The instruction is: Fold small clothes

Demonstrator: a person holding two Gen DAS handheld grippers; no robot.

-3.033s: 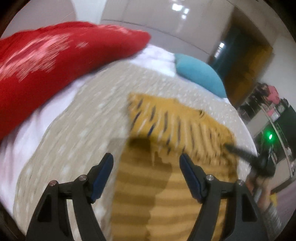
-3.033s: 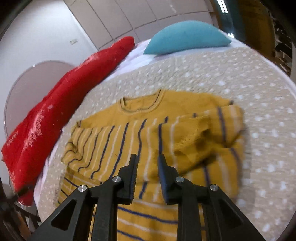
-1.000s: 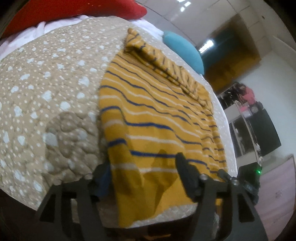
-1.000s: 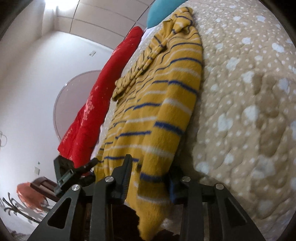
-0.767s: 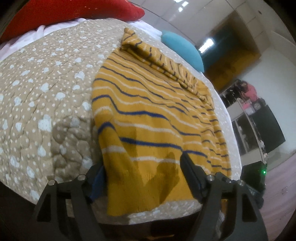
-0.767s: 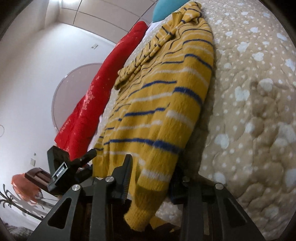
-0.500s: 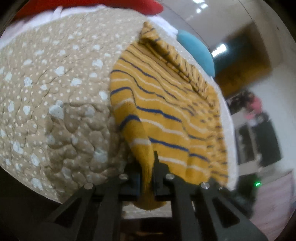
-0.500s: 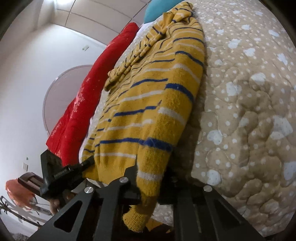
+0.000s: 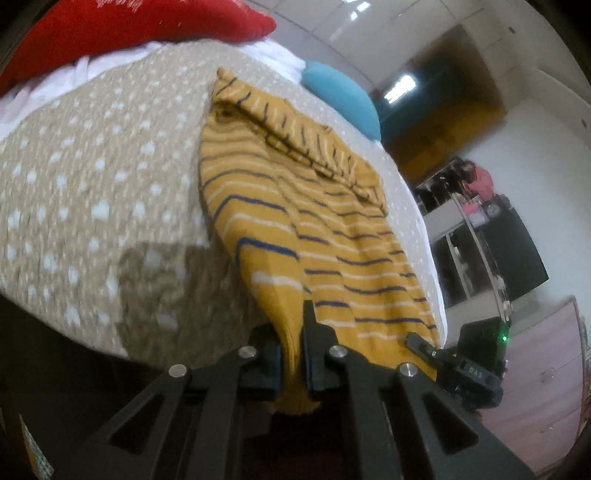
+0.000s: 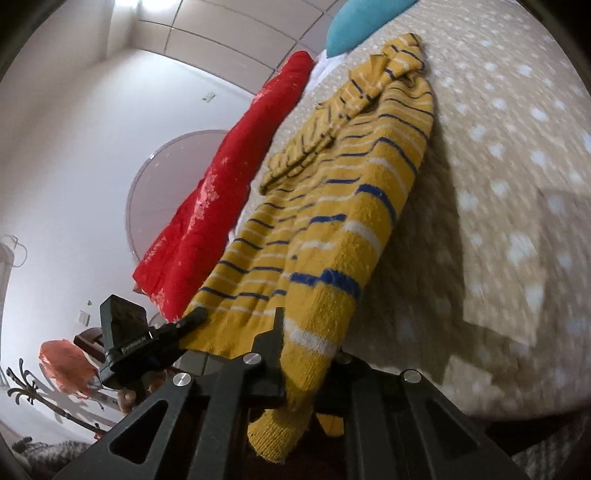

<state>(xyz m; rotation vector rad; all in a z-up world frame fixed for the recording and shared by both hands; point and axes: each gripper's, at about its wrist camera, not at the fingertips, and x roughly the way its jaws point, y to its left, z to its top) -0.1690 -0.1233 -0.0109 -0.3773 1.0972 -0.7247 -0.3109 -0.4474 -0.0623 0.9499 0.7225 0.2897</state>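
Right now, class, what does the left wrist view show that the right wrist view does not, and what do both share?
Only the left wrist view shows the dark doorway and a green indicator light. Only the right wrist view shows the round wall panel and an orange cloth on a stand. Both show the striped yellow sweater on the spotted quilt, the red blanket, the teal pillow, and a hand-held gripper clamping the hem.

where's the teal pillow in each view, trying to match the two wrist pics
Left wrist view: the teal pillow sits upper centre-right, at the far end of the bed beyond the yellow striped sweater.
Right wrist view: the teal pillow is at the top edge, right of centre, above the sweater's far end.
Shared landmark: the red blanket running along the bed's far side.
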